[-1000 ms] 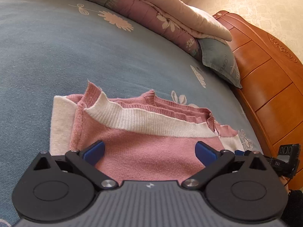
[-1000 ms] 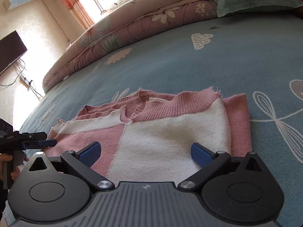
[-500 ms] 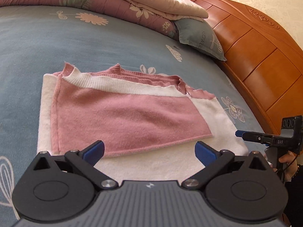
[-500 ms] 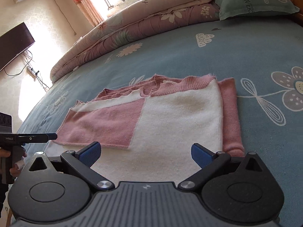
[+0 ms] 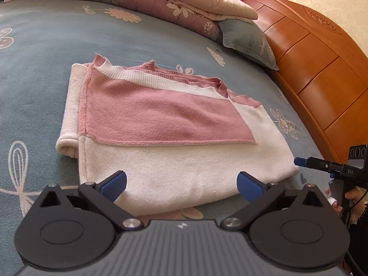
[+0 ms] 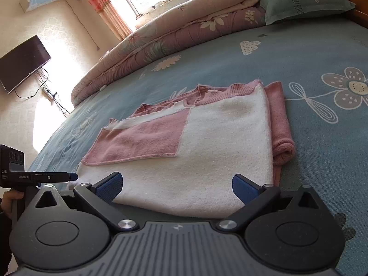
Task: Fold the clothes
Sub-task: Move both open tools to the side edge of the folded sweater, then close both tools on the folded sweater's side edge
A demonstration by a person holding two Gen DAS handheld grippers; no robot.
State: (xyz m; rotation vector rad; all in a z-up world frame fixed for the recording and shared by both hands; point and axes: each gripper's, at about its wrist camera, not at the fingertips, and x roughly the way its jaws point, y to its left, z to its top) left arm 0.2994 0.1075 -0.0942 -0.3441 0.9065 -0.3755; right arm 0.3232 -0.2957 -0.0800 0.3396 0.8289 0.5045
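Folded pink-and-cream sweater (image 5: 174, 133) lying flat on the blue flower-printed bedsheet (image 5: 36, 53), directly ahead of both tongs. The left gripper (image 5: 181, 182) is released, its blue pads spread wide and empty, poised just above the sweater's near cream edge and pointing along the bed toward the rolled quilt (image 5: 142, 2) and the pillow (image 5: 248, 39). The wooden headboard (image 5: 317, 69) runs along its right side. The right gripper (image 6: 176, 185) is likewise released and empty, held level over the same near edge, with the rolled pink sleeve (image 6: 281, 126) ahead of its right finger. Each tong appears in the other's view, held level by a hand (image 5: 349, 195) at the frame edge, beside the sweater's corner and apart from it. A wall-mounted screen (image 6: 23, 62) lies far left of the right tong.
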